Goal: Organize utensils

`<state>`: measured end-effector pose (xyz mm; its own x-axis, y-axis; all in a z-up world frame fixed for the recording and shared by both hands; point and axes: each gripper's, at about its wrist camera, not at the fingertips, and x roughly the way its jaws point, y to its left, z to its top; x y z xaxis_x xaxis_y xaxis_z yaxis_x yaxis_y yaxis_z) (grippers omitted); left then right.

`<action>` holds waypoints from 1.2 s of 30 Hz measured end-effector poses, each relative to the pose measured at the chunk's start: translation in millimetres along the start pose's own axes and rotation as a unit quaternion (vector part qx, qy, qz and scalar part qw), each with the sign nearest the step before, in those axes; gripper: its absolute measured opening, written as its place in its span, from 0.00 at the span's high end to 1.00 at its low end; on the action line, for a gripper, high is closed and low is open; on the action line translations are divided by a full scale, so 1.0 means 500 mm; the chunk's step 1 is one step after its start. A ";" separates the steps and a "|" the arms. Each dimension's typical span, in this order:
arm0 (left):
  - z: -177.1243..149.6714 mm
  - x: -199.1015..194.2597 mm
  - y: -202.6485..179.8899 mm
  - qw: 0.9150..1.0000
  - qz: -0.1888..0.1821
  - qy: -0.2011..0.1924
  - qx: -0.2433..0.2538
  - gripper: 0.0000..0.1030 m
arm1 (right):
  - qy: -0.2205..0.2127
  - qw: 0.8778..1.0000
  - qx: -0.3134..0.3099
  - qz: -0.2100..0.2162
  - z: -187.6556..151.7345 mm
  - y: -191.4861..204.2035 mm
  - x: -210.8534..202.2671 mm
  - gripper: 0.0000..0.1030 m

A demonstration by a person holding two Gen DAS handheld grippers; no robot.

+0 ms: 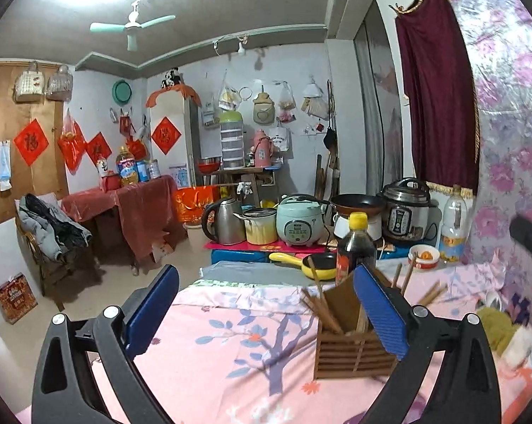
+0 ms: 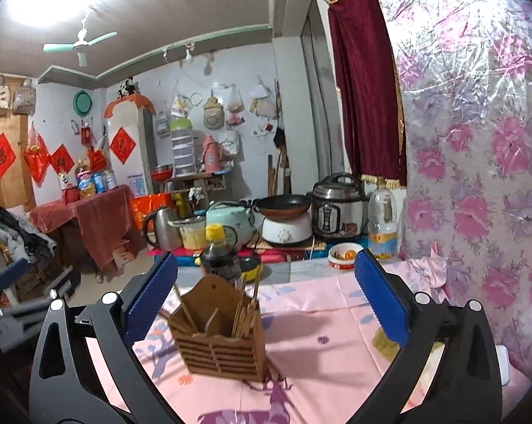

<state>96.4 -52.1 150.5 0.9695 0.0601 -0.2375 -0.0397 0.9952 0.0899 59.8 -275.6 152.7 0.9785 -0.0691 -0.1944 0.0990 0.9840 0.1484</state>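
grippers both gape wide, seemingly empty, near chopstick holder.

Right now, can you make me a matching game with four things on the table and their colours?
Things:
1. chopstick holder
2. small frying pan
3. soy sauce bottle cap
4. tablecloth

Colours:
a. pink with flowers
b. brown wood
c. yellow outside, black inside
d. plain yellow

Pairs: 1-b, 2-c, 3-d, 4-a
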 end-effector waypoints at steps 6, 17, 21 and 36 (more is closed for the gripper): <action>-0.068 -0.015 0.004 1.000 0.007 0.024 0.016 0.06 | 0.001 1.000 0.000 0.005 -0.044 0.001 -0.050 0.06; -0.108 -0.046 0.010 1.000 0.019 0.020 0.015 0.06 | 0.022 0.999 -0.028 -0.002 -0.128 0.013 -0.054 0.06; -0.106 -0.049 0.015 1.000 0.010 0.022 0.009 0.06 | 0.025 0.999 -0.026 -0.006 -0.137 0.019 -0.057 0.06; -0.111 -0.046 0.011 0.999 0.002 0.030 0.010 0.06 | 0.046 0.998 -0.046 -0.019 -0.184 0.016 -0.063 0.06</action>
<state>60.4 -43.7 102.6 0.9529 0.0699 -0.2951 -0.0386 0.9931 0.1106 13.3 -250.7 70.9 0.9532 -0.0955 -0.2869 0.1146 0.9921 0.0506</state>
